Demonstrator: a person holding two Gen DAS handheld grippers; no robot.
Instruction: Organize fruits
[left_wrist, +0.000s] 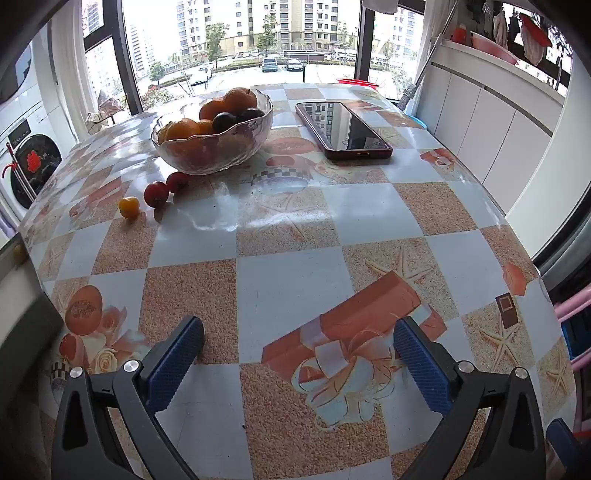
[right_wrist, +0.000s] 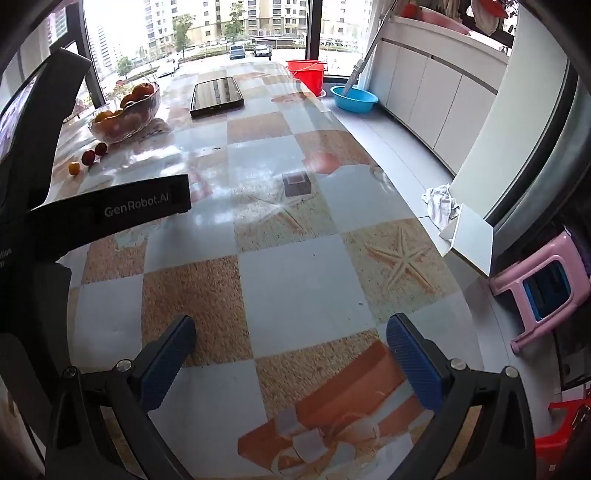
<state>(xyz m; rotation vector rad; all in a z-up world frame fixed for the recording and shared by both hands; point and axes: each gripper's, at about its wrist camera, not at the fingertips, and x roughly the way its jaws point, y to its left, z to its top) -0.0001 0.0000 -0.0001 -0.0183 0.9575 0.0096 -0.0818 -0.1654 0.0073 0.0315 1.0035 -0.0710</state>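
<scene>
A glass bowl (left_wrist: 212, 142) with oranges and dark plums stands at the far left of the table; it also shows in the right wrist view (right_wrist: 123, 118). In front of it lie two red tomatoes (left_wrist: 156, 193) (left_wrist: 177, 181) and one small yellow tomato (left_wrist: 129, 206) on the tablecloth; the right wrist view shows the red pair (right_wrist: 88, 157) and the yellow one (right_wrist: 74, 168). My left gripper (left_wrist: 299, 338) is open and empty, low over the near table. My right gripper (right_wrist: 291, 336) is open and empty, to the right of the left one.
A phone (left_wrist: 341, 129) in a dark red case lies behind and right of the bowl. The table's right edge (right_wrist: 424, 236) drops to the floor with a pink stool (right_wrist: 535, 291), a blue basin (right_wrist: 352, 98) and a red bucket (right_wrist: 308, 75).
</scene>
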